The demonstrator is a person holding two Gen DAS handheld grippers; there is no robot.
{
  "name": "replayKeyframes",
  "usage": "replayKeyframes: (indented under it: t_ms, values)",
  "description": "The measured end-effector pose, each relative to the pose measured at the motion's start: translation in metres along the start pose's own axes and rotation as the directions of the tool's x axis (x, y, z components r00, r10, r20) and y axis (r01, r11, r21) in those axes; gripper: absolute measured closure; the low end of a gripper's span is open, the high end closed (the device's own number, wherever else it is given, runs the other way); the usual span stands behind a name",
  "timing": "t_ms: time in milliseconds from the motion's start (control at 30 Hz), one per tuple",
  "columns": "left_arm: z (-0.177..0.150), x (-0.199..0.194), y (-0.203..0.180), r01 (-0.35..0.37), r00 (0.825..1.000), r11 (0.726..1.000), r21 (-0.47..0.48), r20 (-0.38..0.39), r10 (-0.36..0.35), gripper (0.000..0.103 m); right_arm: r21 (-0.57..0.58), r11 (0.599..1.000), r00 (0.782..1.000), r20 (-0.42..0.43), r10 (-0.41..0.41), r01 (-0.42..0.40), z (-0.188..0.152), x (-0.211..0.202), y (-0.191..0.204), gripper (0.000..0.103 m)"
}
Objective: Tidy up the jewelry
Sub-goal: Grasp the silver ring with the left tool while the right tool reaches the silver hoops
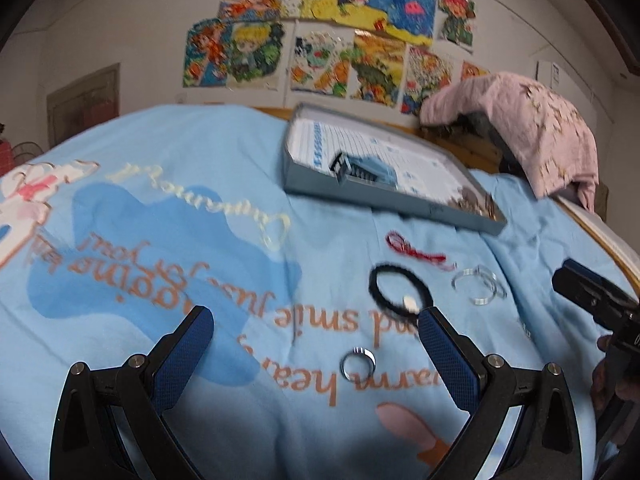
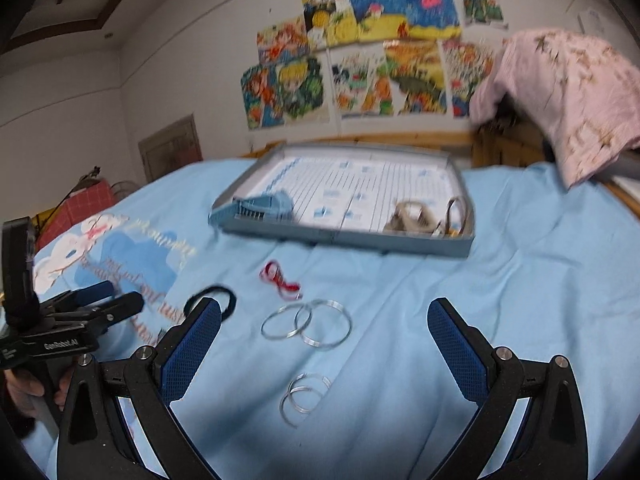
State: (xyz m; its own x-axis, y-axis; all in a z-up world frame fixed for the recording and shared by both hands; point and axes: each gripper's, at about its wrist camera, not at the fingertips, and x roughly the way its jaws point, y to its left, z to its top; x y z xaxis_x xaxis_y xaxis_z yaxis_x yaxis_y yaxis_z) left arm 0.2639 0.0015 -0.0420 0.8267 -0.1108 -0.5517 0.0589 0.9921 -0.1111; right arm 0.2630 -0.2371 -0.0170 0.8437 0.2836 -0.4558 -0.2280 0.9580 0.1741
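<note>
A shallow blue-grey tray lies on the light blue bedspread, with some jewelry in its right corner. On the spread lie a red cord, a black band, a silver ring, two clear bangles, and a nearer pair of thin silver hoops. My left gripper is open, with the silver ring between its fingers. My right gripper is open above the bangles and hoops. The left gripper also shows at the left edge of the right wrist view.
The bedspread has a printed cartoon and lettering. A pink cloth drapes over something at the back right. A wooden bed frame and a wall with colourful pictures lie behind.
</note>
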Motion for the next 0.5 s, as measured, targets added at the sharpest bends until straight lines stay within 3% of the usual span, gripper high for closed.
replayKeyframes:
  t_ms: [100,167,367,500]
  values:
    - [-0.007,0.002,-0.001,0.031,0.999,0.999,0.014,-0.011,-0.031,0.0,-0.016,0.999,0.999,-0.029,0.038,-0.039,-0.007,0.004,0.002,0.006]
    - [-0.01,0.001,-0.002,0.058,0.998,0.998,0.027,-0.008,-0.058,0.0,-0.034,0.998,0.998,-0.043,0.055,-0.056,-0.01,0.006,0.006,0.023]
    - [-0.015,0.007,-0.01,0.117,0.992,0.991,0.067,-0.049,-0.114,0.021,-0.078,0.99,0.984,-0.146,0.105,-0.117,-0.021,0.019,0.018,0.048]
    - [-0.017,0.015,-0.011,0.142,0.987,0.987,0.069,-0.084,-0.136,0.034,-0.086,0.989,0.976,-0.193,0.1,-0.119,-0.029,0.022,0.023,0.05]
